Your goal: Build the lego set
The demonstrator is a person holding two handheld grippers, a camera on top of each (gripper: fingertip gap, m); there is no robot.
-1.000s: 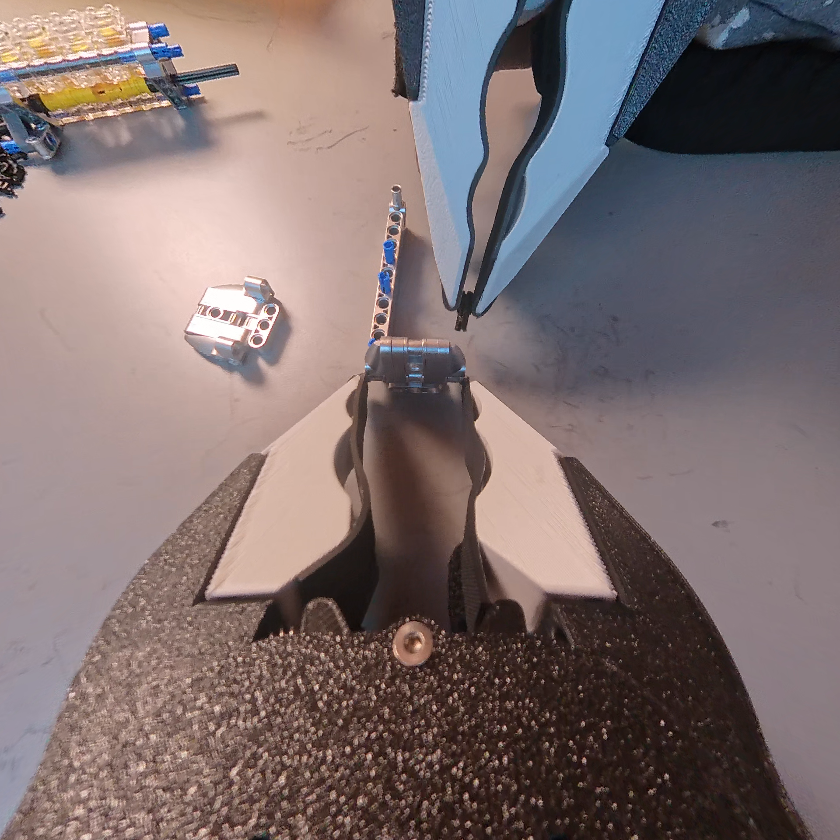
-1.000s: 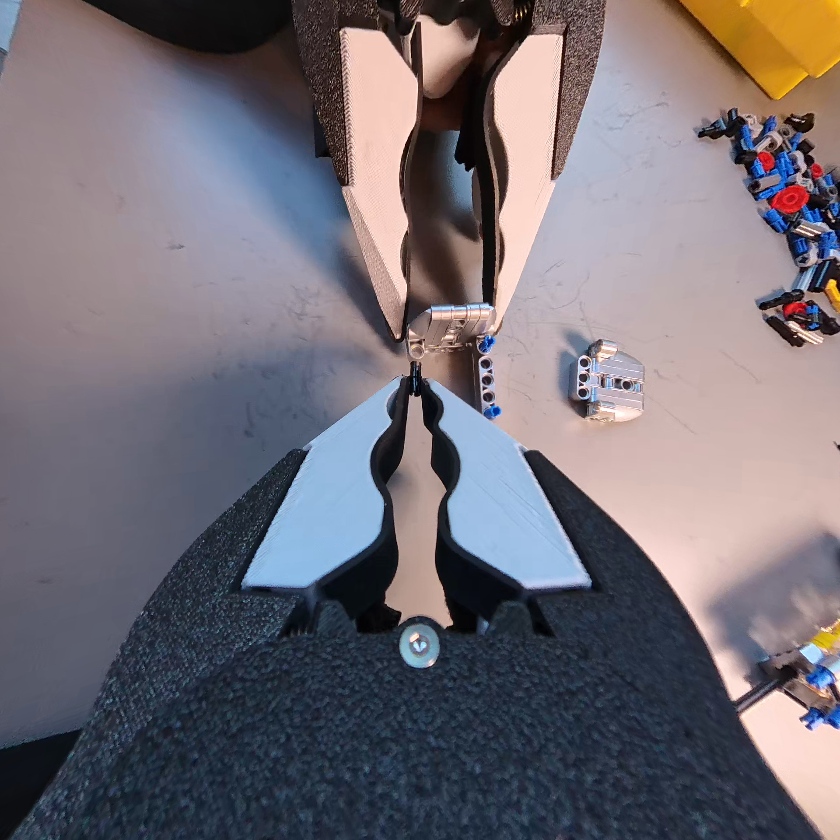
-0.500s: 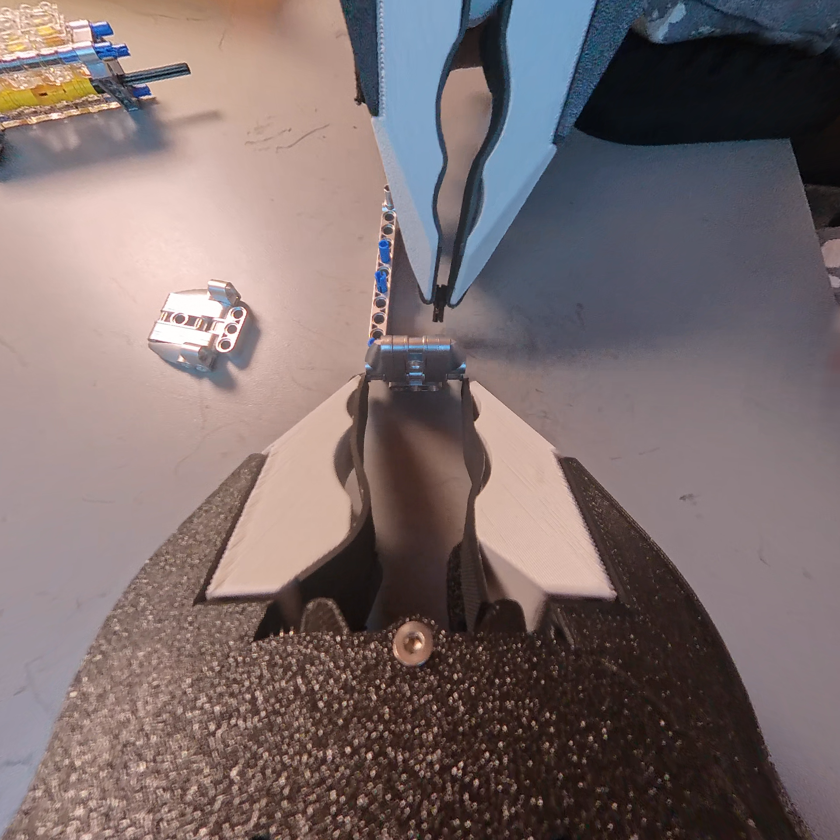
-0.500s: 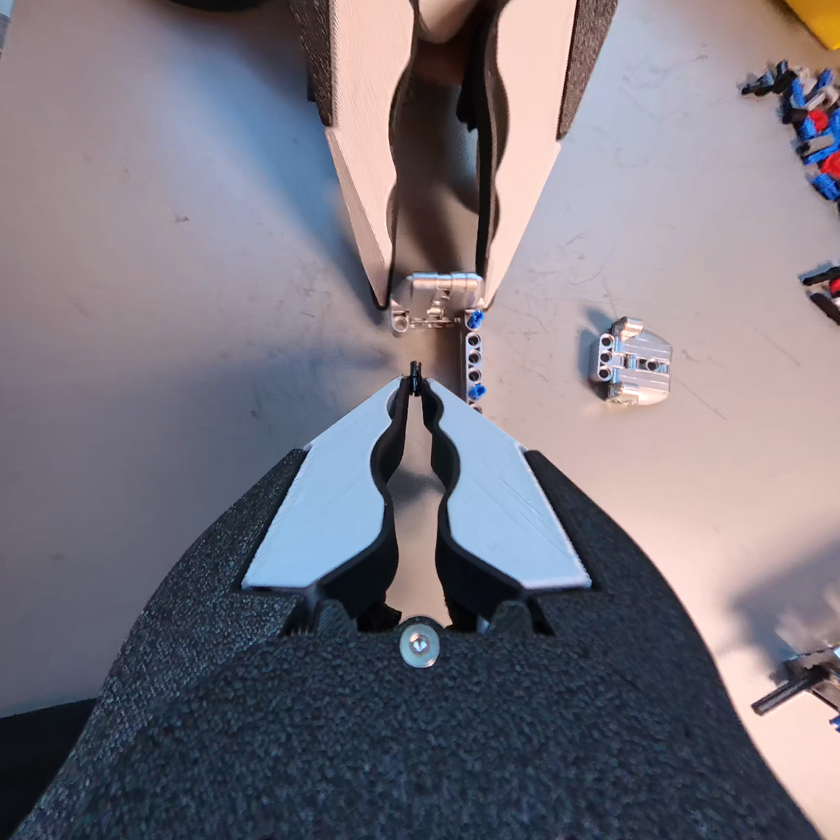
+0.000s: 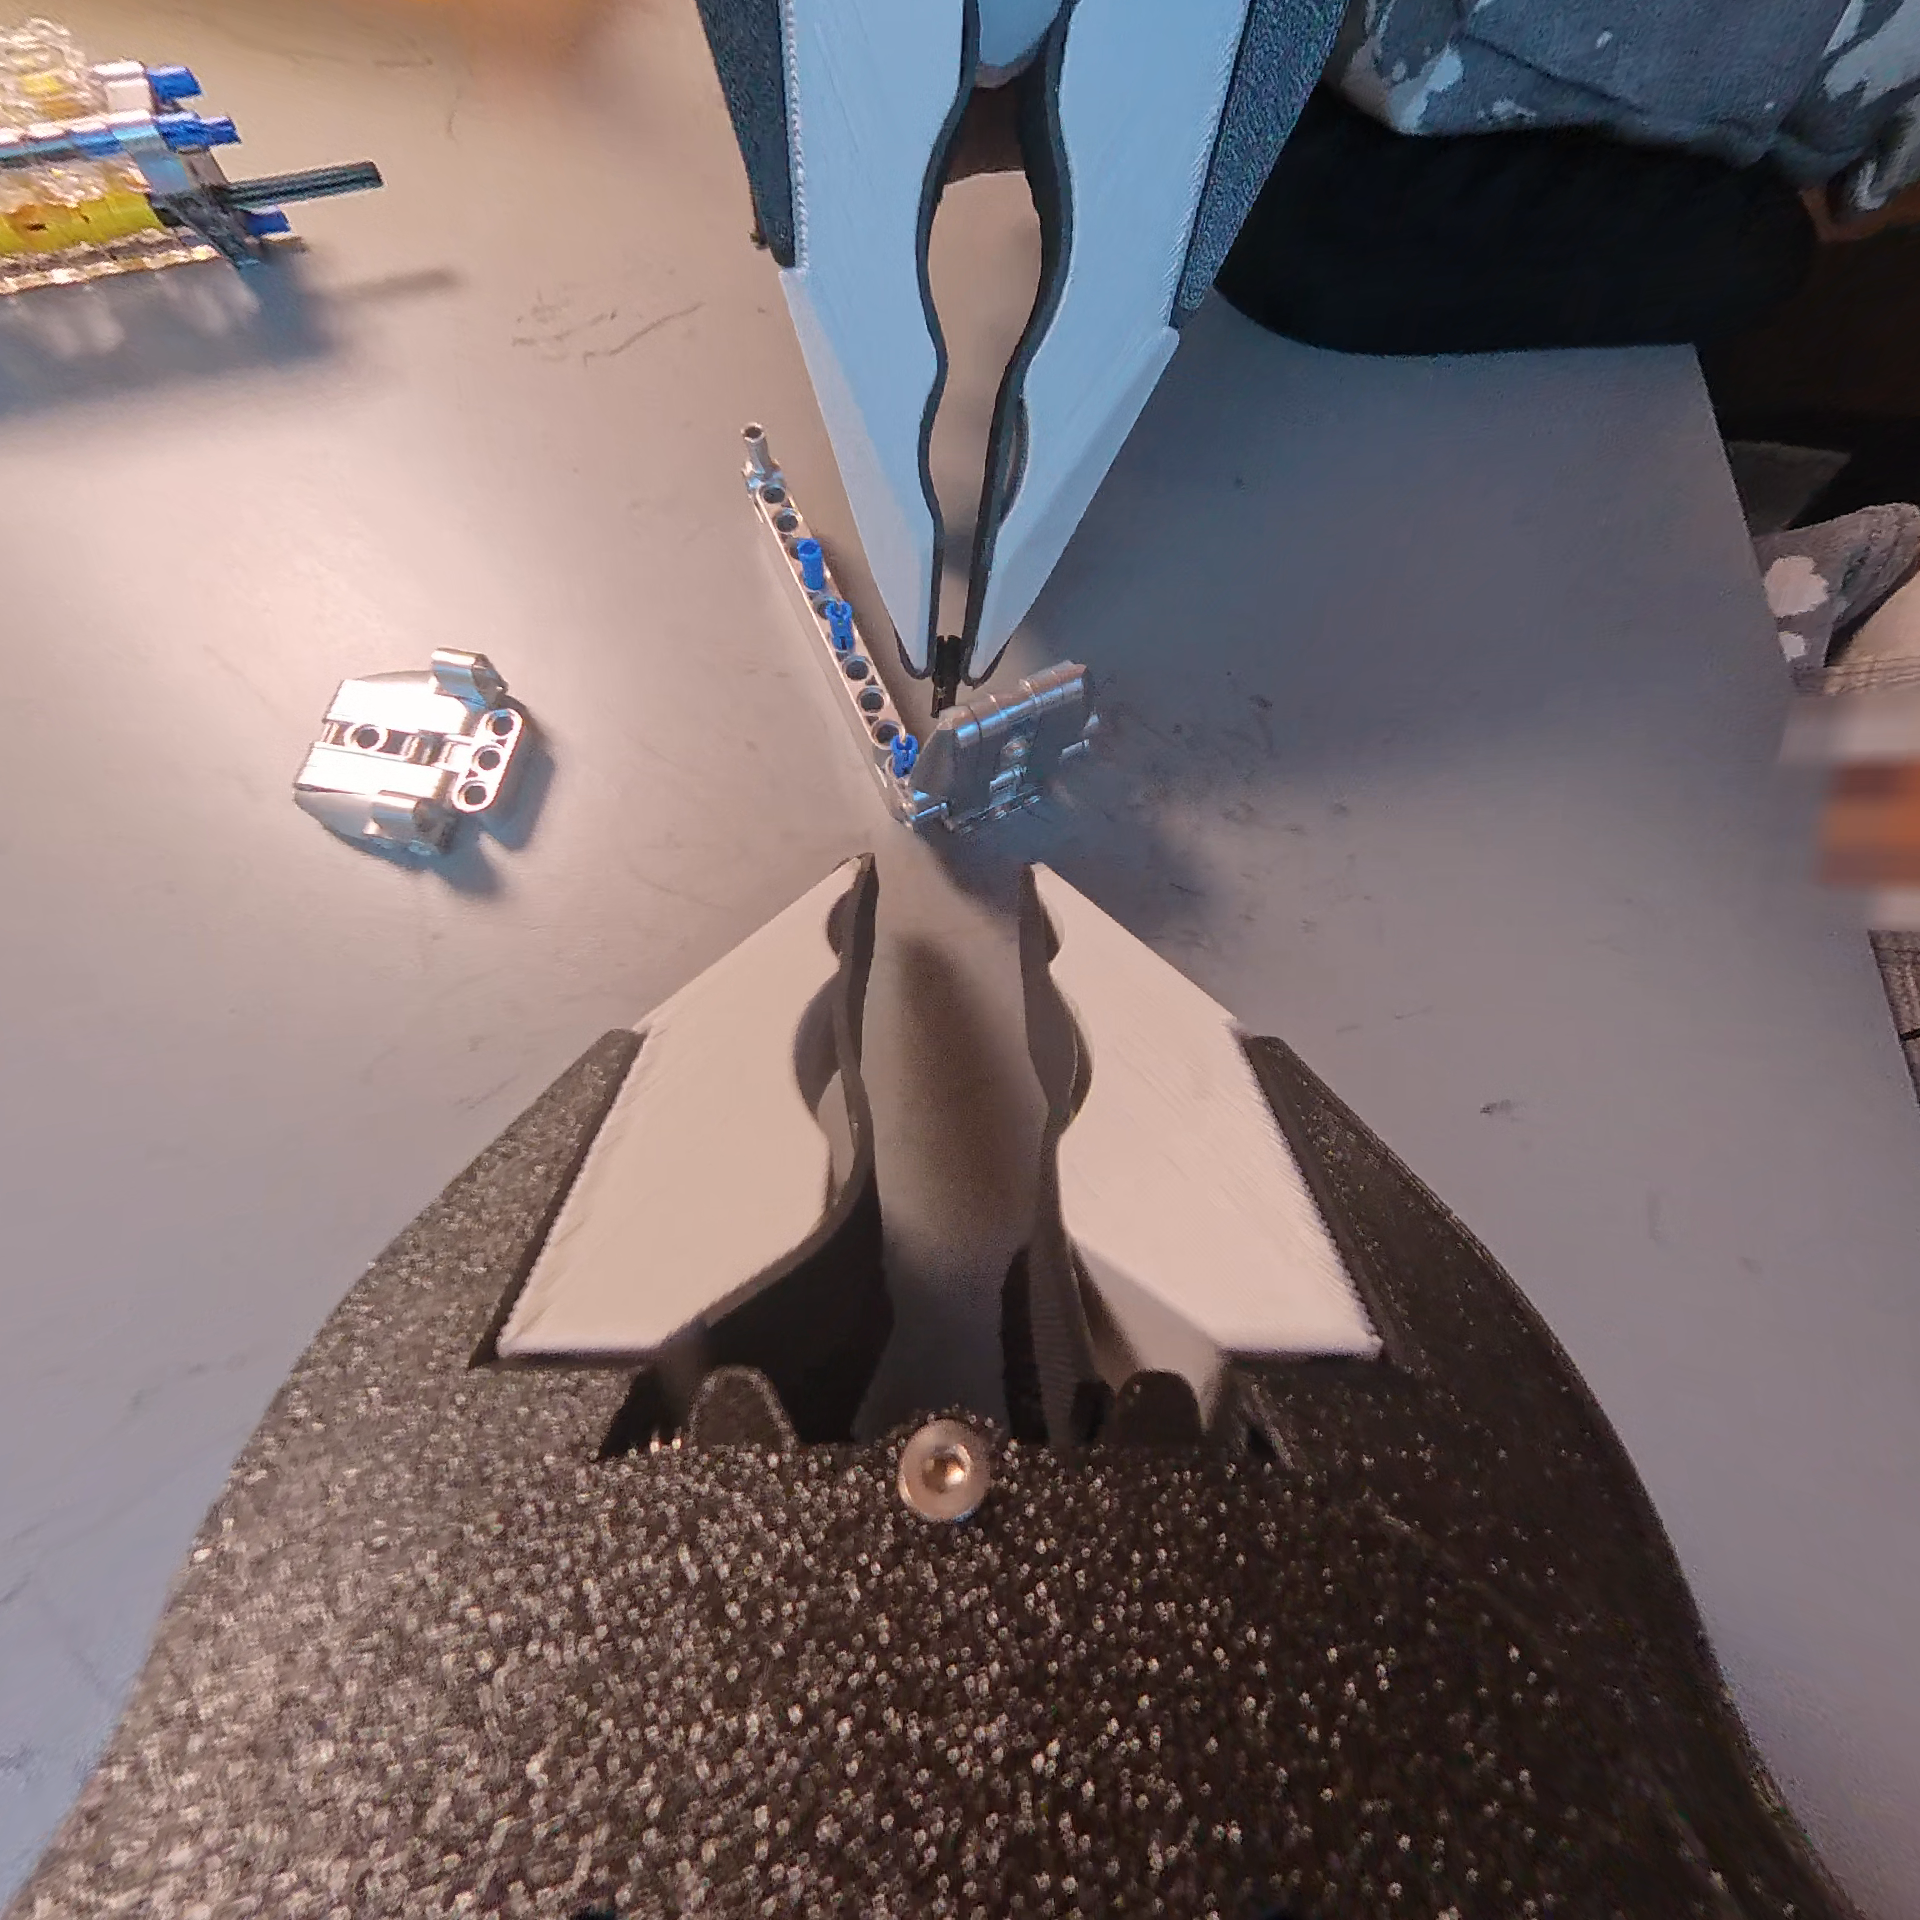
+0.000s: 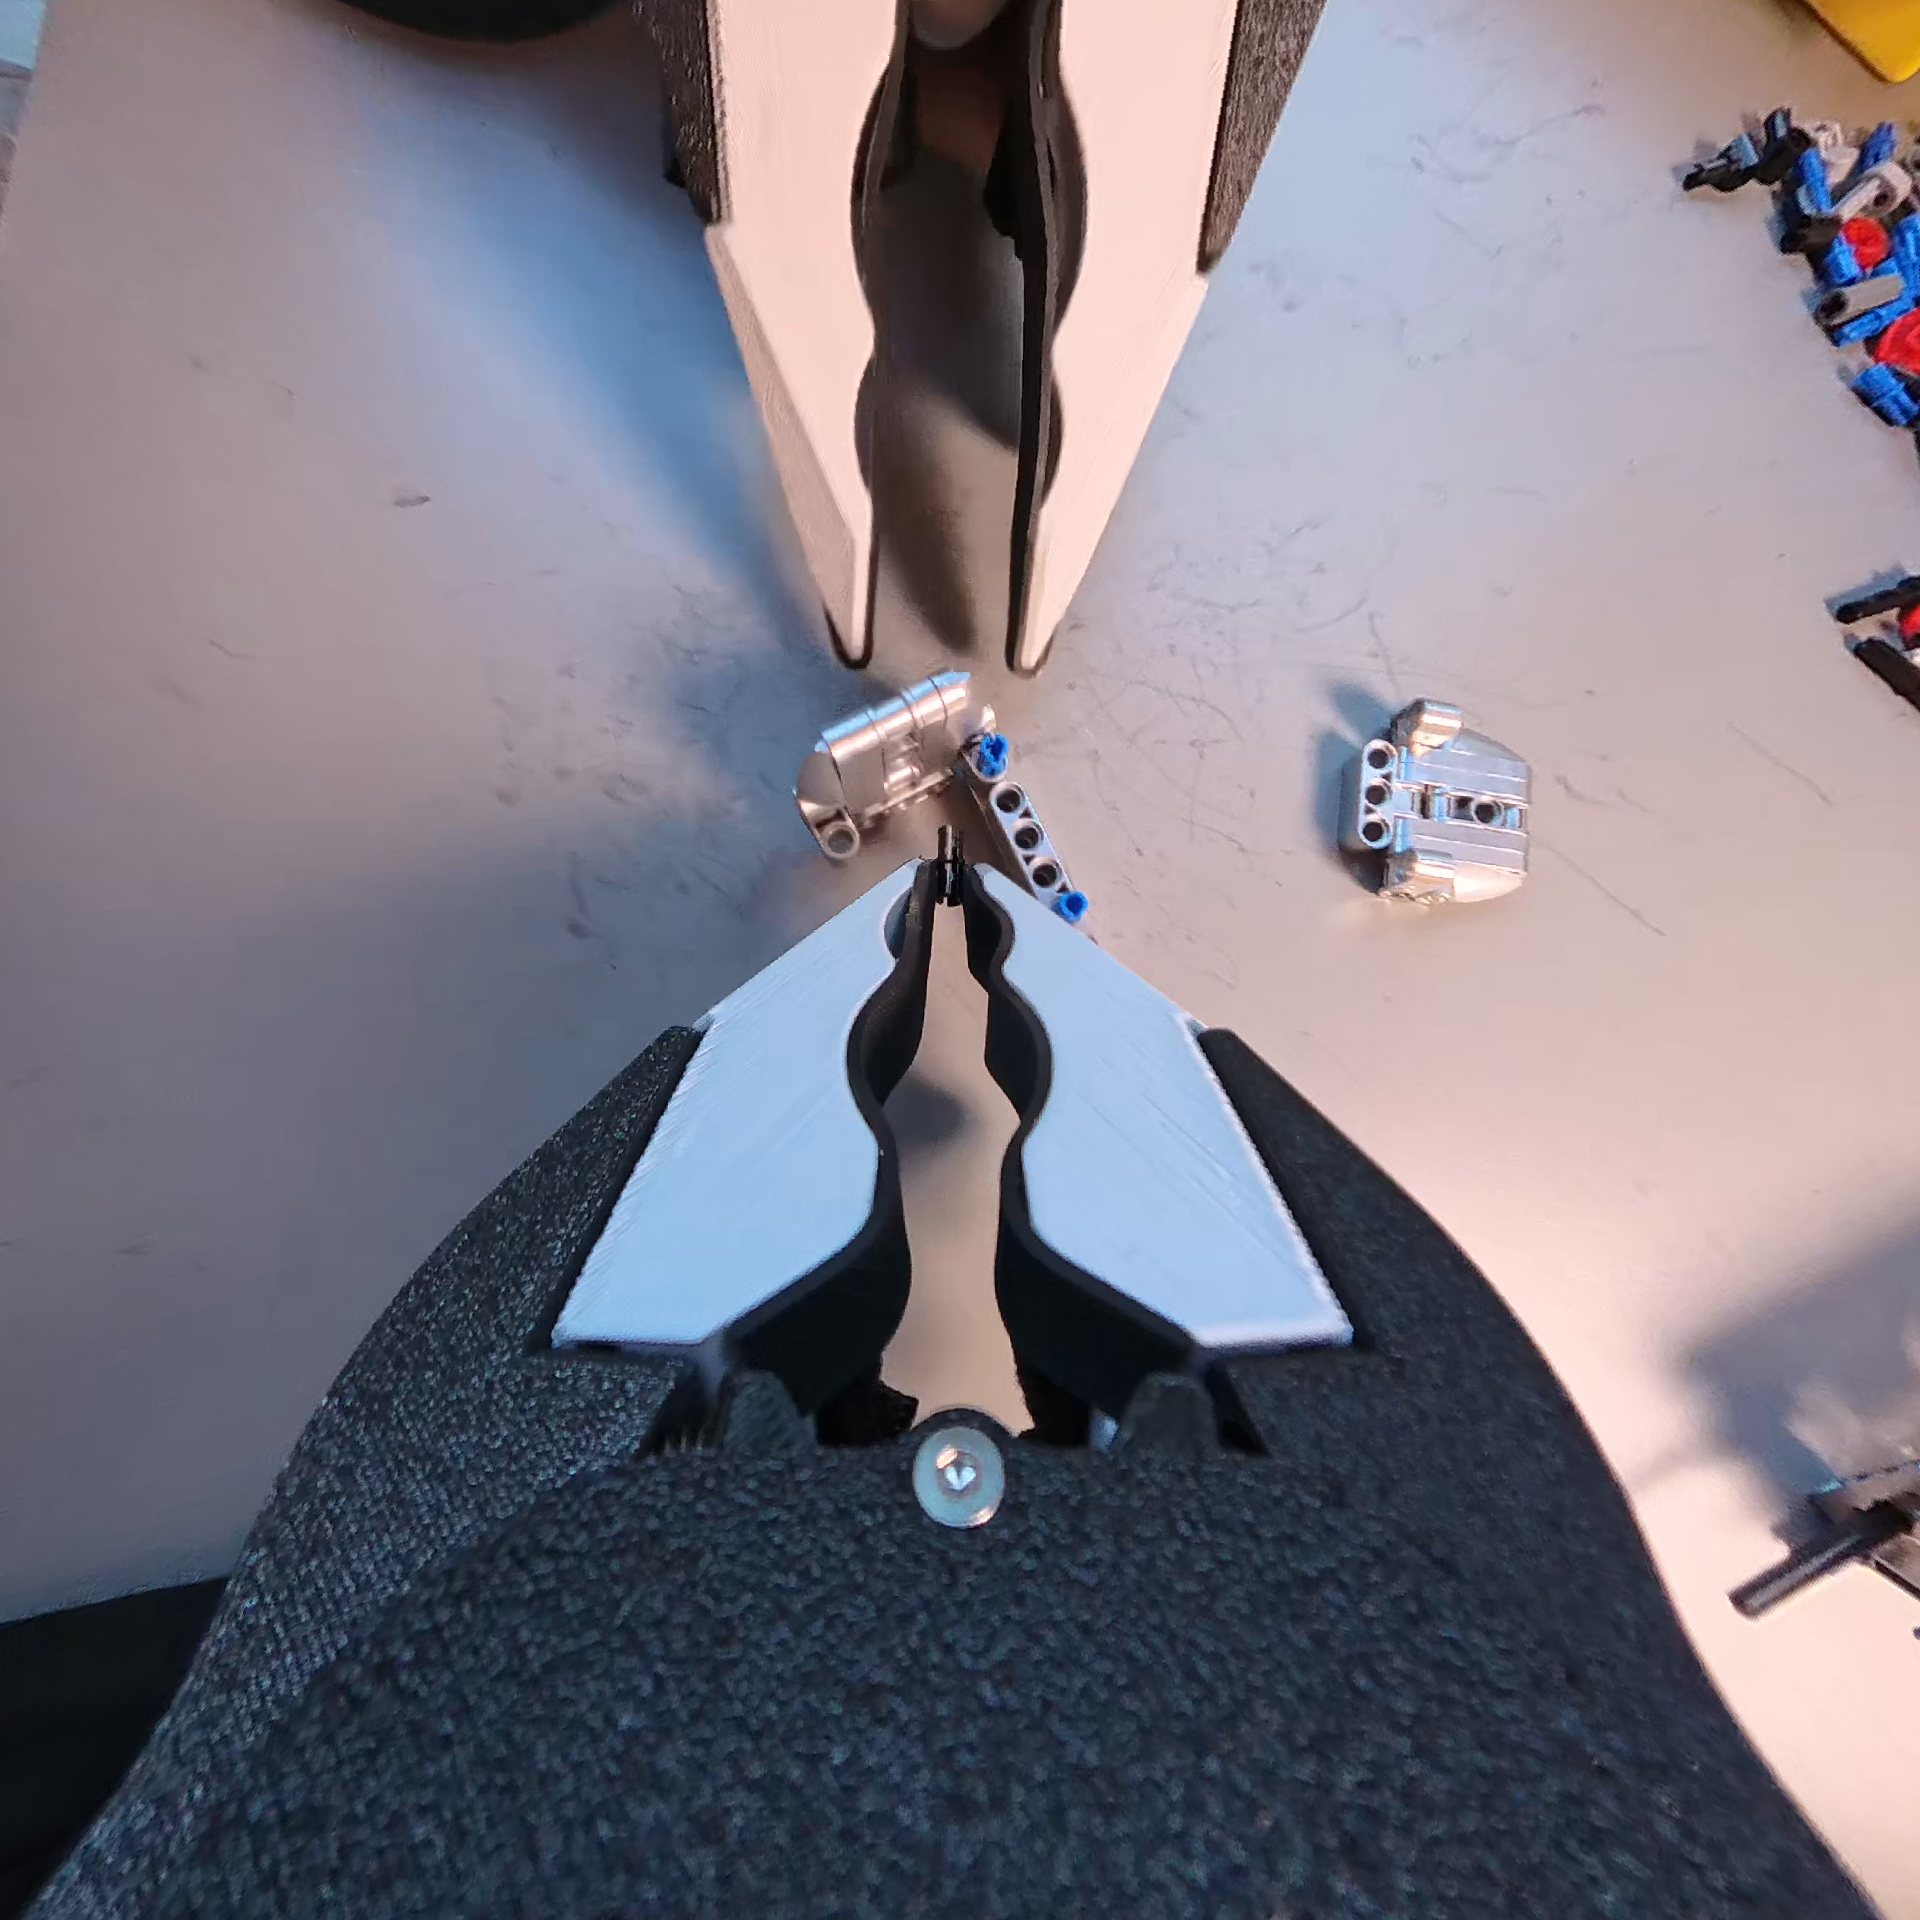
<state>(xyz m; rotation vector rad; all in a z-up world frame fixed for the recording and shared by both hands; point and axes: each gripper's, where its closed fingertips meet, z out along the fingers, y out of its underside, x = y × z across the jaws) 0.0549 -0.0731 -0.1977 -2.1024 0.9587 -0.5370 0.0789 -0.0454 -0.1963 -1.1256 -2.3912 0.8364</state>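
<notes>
My left gripper (image 5: 948, 868) is open and empty, with its tips just short of a silver panel piece (image 5: 1003, 753) that lies on the grey table. The panel is joined to a long grey holed beam (image 5: 821, 613) with blue pins. My right gripper (image 6: 943, 873) is shut on a small black pin (image 6: 945, 857), held just behind the panel (image 6: 894, 764) and beside the beam (image 6: 1029, 831). The two grippers face each other: the right gripper (image 5: 948, 665) shows in the left wrist view, and the left gripper (image 6: 938, 652) in the right wrist view.
A second silver panel (image 5: 416, 753) (image 6: 1439, 805) lies apart on the table. A partly built clear, yellow and blue model (image 5: 104, 197) stands at the far left. A pile of small blue, red and black parts (image 6: 1849, 208) lies by a yellow bin (image 6: 1891, 31). A person's sleeve (image 5: 1610, 62) is behind. About 5 cm separates my left fingertips from my right.
My left gripper has let go of the silver panel and drawn back. The panel and beam now lie turned at an angle on the table. My right gripper has moved closer, still holding the pin.
</notes>
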